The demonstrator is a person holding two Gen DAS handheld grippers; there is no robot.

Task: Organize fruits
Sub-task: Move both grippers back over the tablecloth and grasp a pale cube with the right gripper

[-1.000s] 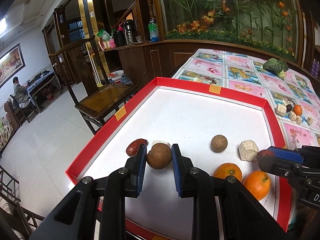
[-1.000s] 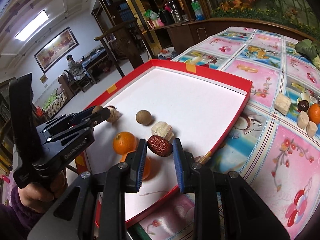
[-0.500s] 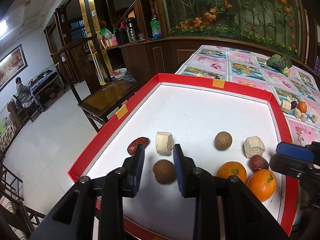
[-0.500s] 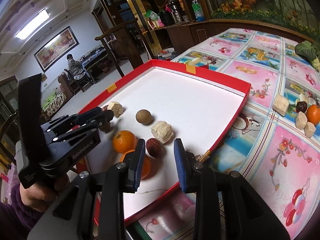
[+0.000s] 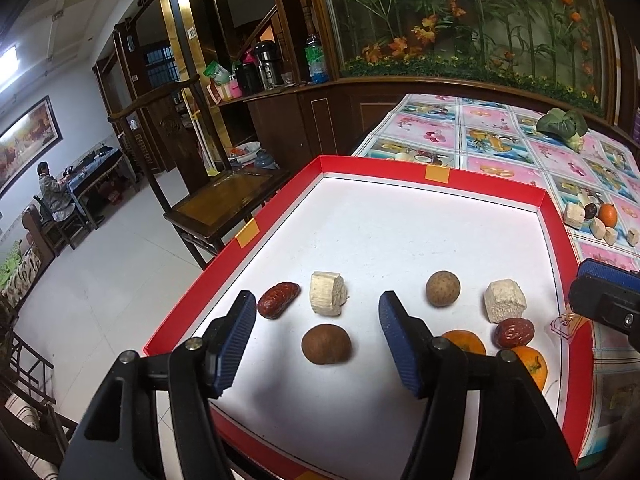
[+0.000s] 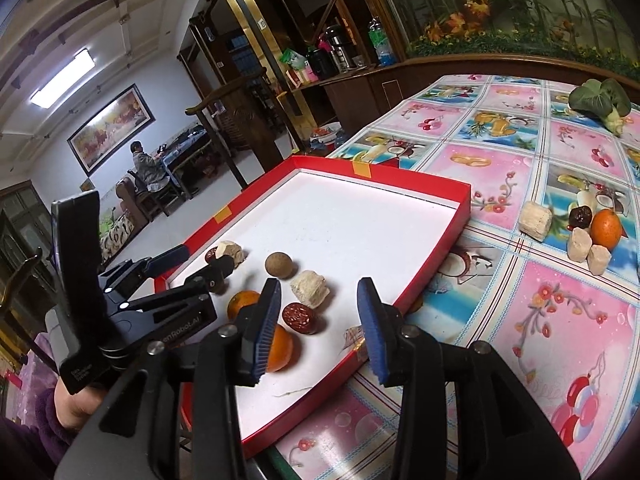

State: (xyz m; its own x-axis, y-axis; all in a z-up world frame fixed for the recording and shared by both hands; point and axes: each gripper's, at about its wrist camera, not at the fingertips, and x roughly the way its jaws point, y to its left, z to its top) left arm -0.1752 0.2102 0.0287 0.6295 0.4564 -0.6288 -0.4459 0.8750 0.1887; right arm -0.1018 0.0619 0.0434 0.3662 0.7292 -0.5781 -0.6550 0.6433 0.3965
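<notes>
Left gripper (image 5: 318,330) pointed downward, jaws opening, nothing pressed. Right gripper (image 6: 318,322) likewise, jaws opening, pads free.

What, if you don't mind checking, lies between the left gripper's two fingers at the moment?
In the left wrist view, a brown round fruit sits on the white tray floor between the left gripper's opening jaws, untouched by either pad.

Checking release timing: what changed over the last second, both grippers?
Left gripper let go of the brown longan, now lying on the tray; its jaws are opening. Right gripper released the red date beside the oranges; jaws opening too. Other fruits, white chunks and tray unchanged.
</notes>
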